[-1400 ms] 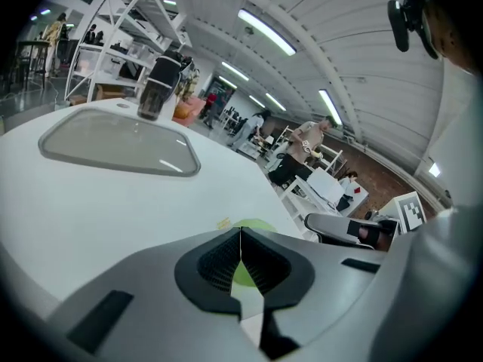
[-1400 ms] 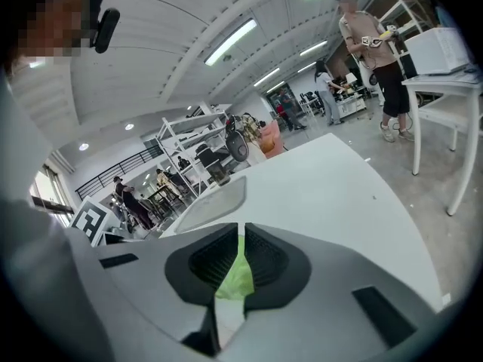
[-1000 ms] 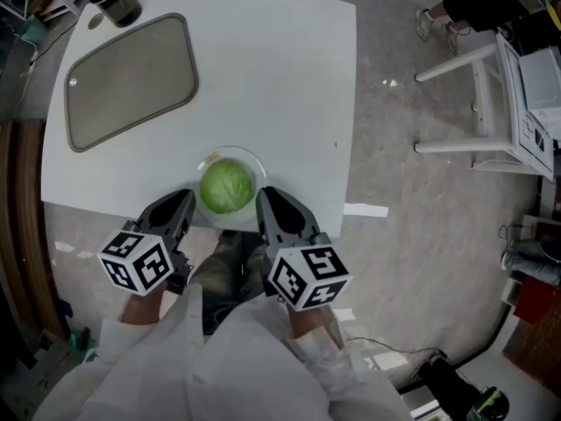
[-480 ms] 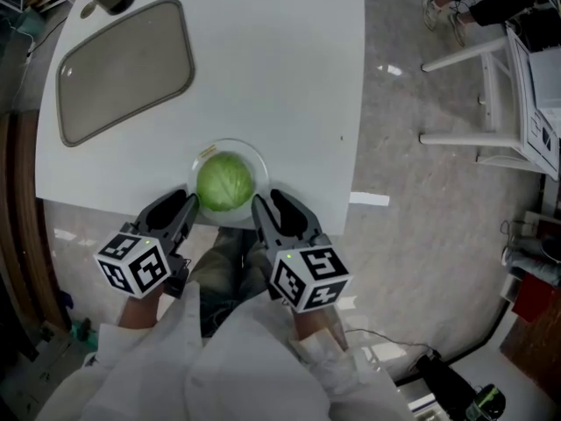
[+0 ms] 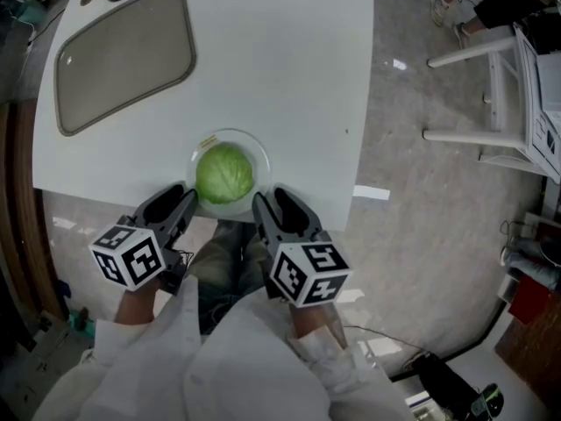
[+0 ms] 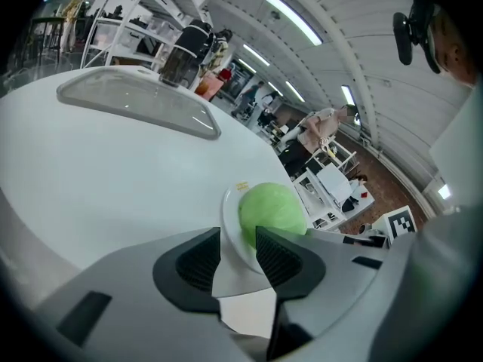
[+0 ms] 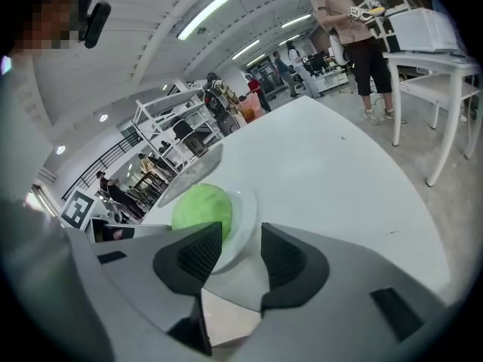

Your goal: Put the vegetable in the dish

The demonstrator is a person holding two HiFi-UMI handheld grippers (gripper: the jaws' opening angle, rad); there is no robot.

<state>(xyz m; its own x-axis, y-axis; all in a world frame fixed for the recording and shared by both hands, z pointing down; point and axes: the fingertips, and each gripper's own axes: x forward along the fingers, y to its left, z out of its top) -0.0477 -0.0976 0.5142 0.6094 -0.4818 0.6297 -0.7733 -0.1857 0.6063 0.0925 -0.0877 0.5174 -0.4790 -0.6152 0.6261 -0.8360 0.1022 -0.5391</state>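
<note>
Cabbage [image 5: 224, 173] sits in the clear dish [image 5: 260, 150] at the white table's [image 5: 289, 68] six o'clock edge. Left gripper [image 5: 186, 203] at seven o'clock and right gripper [image 5: 266, 203] at five have just opened wide, gripping nothing.

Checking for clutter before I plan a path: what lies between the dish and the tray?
Nothing: only bare white table lies between the dish and the tray, as the head view shows.
</note>
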